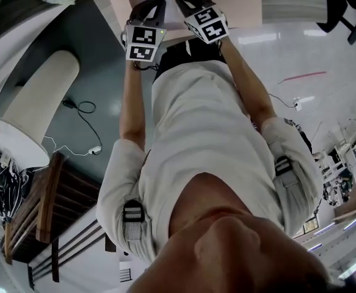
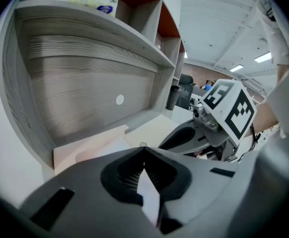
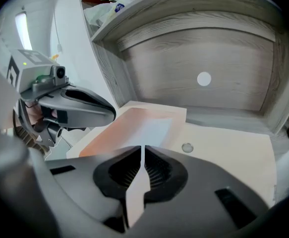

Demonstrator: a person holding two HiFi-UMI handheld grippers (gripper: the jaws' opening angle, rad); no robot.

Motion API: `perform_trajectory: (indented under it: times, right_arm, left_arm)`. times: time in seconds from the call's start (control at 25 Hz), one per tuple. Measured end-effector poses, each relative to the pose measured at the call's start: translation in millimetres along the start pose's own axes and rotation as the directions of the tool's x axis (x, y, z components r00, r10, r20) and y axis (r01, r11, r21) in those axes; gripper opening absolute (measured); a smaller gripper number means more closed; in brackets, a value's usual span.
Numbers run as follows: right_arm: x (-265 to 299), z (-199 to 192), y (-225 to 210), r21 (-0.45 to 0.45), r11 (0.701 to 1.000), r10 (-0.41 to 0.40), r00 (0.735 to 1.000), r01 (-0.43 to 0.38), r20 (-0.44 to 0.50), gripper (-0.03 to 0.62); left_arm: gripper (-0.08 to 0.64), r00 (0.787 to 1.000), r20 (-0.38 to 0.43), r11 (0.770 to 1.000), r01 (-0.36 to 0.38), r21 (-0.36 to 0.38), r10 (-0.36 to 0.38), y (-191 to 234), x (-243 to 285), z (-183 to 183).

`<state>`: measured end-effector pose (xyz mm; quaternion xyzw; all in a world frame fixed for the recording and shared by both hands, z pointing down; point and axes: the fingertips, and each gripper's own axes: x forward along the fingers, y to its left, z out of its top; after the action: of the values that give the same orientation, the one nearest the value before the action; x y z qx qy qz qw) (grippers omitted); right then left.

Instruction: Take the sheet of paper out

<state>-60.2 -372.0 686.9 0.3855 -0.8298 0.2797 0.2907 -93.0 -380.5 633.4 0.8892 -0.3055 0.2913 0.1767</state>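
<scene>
I judge this the approach: my left claw (image 2: 143,150) and right claw (image 3: 142,150) are both closed and empty, the sheet (image 3: 151,128) lies in the pink folder (image 3: 107,133) on the worktop (image 3: 228,155), and next I must open one claw to nip its edge.

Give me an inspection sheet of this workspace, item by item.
Surface: beige desk top in a grey wood-grain alcove, bare at the right.
Job's things: white sheet lying flat, apparently inside a pinkish folder; not yet out.
Clutter: bagged items on the shelf above; small round cap on the desk.
Grippers: left tongs and right tongs both shut, above the desk, holding nothing that I can make out.
Cables: one with an adapter on the floor.
Surroundings: wooden chair.
</scene>
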Motion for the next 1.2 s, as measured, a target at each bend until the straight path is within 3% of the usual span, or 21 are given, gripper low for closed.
perform_trajectory:
  times: [0.76,1.2]
  right_arm:
    - [61,-17,-12,0.044,0.999,-0.003,0.995,0.007,-0.096,0.120]
    - [76,-29,-11,0.033,0.999,-0.011,0.991,0.016,-0.137,0.115]
  left_arm:
    - [0.011,0.996,-0.077,0.998,-0.053,-0.040,0.050,25,20,-33]
    - [0.011,0.995,-0.084,0.996,-0.056,-0.075,0.050,23,23,-37]
